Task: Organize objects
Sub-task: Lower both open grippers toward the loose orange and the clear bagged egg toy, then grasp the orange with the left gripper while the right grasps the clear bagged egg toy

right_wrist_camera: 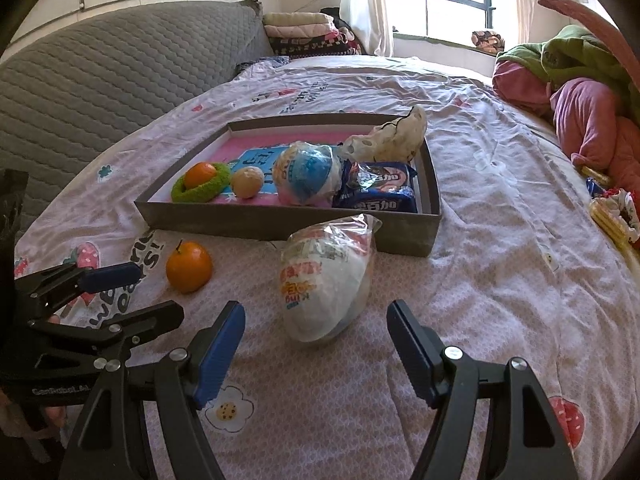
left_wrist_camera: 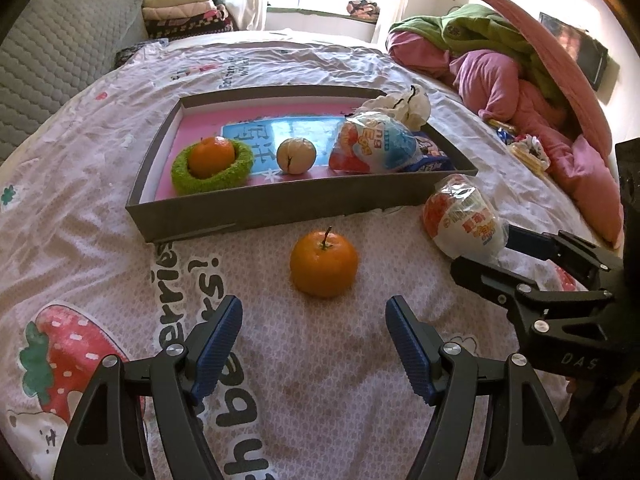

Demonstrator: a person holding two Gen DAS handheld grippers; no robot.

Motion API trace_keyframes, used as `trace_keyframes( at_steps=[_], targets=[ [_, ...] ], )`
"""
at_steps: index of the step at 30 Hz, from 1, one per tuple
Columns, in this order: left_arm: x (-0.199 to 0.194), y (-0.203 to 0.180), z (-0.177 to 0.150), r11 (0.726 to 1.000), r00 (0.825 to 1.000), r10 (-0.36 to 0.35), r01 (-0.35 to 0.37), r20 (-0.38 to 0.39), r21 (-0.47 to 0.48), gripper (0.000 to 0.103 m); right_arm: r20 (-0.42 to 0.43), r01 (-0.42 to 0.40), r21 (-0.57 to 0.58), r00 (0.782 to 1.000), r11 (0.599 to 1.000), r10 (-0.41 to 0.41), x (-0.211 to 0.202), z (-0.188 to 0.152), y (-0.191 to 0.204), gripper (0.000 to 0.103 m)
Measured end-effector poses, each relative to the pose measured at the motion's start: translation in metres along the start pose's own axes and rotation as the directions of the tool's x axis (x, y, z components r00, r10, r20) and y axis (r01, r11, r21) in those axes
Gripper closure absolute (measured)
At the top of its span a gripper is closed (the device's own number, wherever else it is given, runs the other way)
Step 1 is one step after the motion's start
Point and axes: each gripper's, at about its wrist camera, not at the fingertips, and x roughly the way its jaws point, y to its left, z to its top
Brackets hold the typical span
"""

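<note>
A loose orange [left_wrist_camera: 323, 264] with a stem lies on the bedsheet, just ahead of my open left gripper [left_wrist_camera: 314, 308]; nothing is between its blue pads. An egg-shaped snack in clear wrap [right_wrist_camera: 326, 280] lies in front of the grey box [right_wrist_camera: 256, 224], and its near end reaches between the fingers of my open right gripper [right_wrist_camera: 316, 308] without touching the pads. The same snack [left_wrist_camera: 464, 218] shows in the left wrist view beside the right gripper [left_wrist_camera: 488, 254]. In the right wrist view the orange [right_wrist_camera: 189, 267] sits by the left gripper [right_wrist_camera: 156, 290].
The grey box [left_wrist_camera: 280, 204] holds an orange in a green fuzzy ring [left_wrist_camera: 212, 156], a peeled fruit [left_wrist_camera: 296, 156], a second wrapped egg [left_wrist_camera: 376, 148], a blue snack packet [right_wrist_camera: 376, 192] and a white crumpled item [right_wrist_camera: 396, 136]. Pink and green bedding [left_wrist_camera: 500, 64] is piled at right.
</note>
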Motion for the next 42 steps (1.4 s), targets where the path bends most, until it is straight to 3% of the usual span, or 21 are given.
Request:
trace_keyframes(
  at_steps=[20,29,42],
  targets=[
    [0.016,0.003,0.014,1.000,1.000,0.006,-0.006,0.010,-0.011,0.028,-0.013,0.010,0.023,1.000,1.000,-0.010,0.020,0.011,-0.002,0.031],
    [0.020,0.002,0.016,1.000,1.000,0.012,-0.012,0.025,-0.008,0.028,-0.018,0.010,0.015,1.000,1.000,-0.009,0.025,0.013,-0.002,0.040],
    [0.025,-0.001,0.018,1.000,1.000,0.012,-0.012,0.025,-0.003,0.037,-0.020,0.001,0.013,1.000,1.000,-0.001,0.031,0.015,-0.002,0.050]
  ],
)
